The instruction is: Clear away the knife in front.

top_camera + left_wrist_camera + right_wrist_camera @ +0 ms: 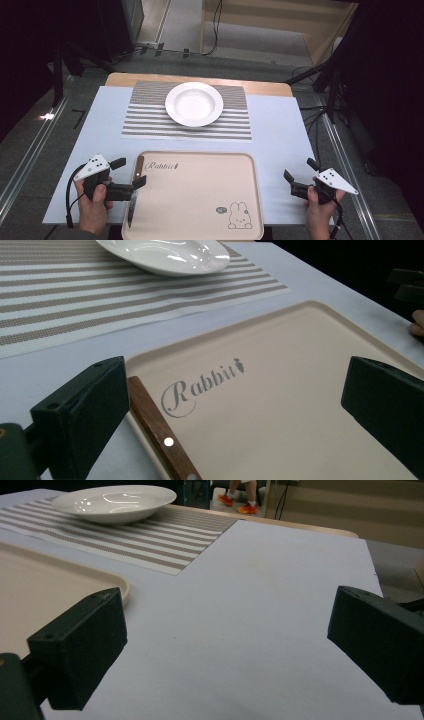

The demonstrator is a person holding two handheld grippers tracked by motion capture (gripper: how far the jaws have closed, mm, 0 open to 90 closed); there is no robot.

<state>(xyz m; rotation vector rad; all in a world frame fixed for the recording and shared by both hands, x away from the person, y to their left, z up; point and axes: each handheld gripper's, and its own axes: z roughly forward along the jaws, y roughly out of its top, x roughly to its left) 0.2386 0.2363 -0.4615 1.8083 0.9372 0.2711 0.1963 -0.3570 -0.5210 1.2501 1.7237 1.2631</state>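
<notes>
A white sheet covers the table. On it near the person lies a beige tray printed "Rabbit" with a bunny drawing. Beyond it, a white plate sits on a striped mat. A knife, brown wooden handle and steel blade, lies along the tray's left rim. The left gripper gapes wide astride the handle, holding nothing; the right gripper is wide open, empty, over the sheet.

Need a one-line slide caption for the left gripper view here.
Open left gripper poised over the wooden-handled knife lying along the edge of the beige Rabbit tray, white plate on the striped placemat beyond.
</notes>
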